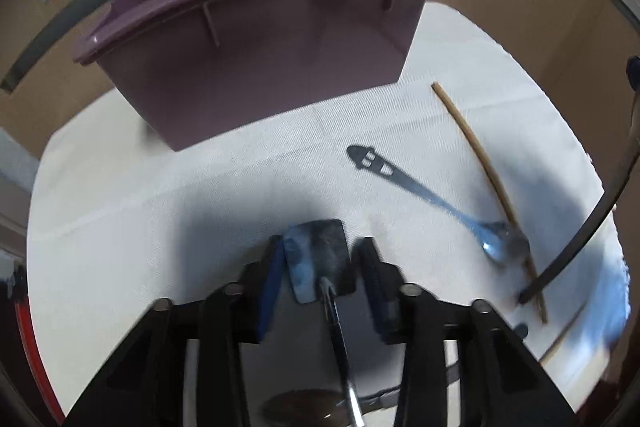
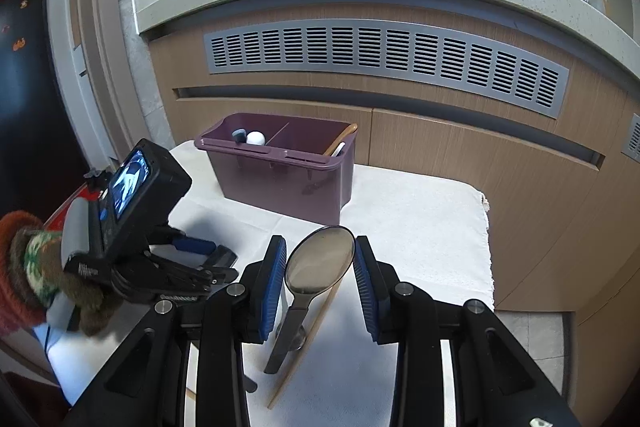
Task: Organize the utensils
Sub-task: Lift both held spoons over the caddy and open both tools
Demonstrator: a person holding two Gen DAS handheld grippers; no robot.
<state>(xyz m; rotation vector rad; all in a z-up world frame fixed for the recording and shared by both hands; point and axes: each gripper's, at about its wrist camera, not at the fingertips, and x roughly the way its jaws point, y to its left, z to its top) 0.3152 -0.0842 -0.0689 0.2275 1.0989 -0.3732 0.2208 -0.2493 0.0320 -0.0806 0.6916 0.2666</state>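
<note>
A purple two-compartment utensil bin point(image 1: 260, 43) stands at the back of the white cloth and also shows in the right wrist view point(image 2: 280, 175); several utensils stick out of it. My left gripper point(image 1: 320, 267) has its jaws apart around a dark flat spatula blade point(image 1: 316, 255); grip unclear. My right gripper point(image 2: 320, 267) is open, with a large dark spoon point(image 2: 320, 263) between its fingers. A metal spoon point(image 1: 440, 203) and a wooden chopstick point(image 1: 488, 171) lie on the cloth at the right.
The white cloth point(image 2: 420, 219) covers a small table with its edge at the right. A wooden cabinet with a grey vent point(image 2: 384, 59) stands behind. A dark curved handle point(image 1: 580, 239) crosses the left wrist view's right side.
</note>
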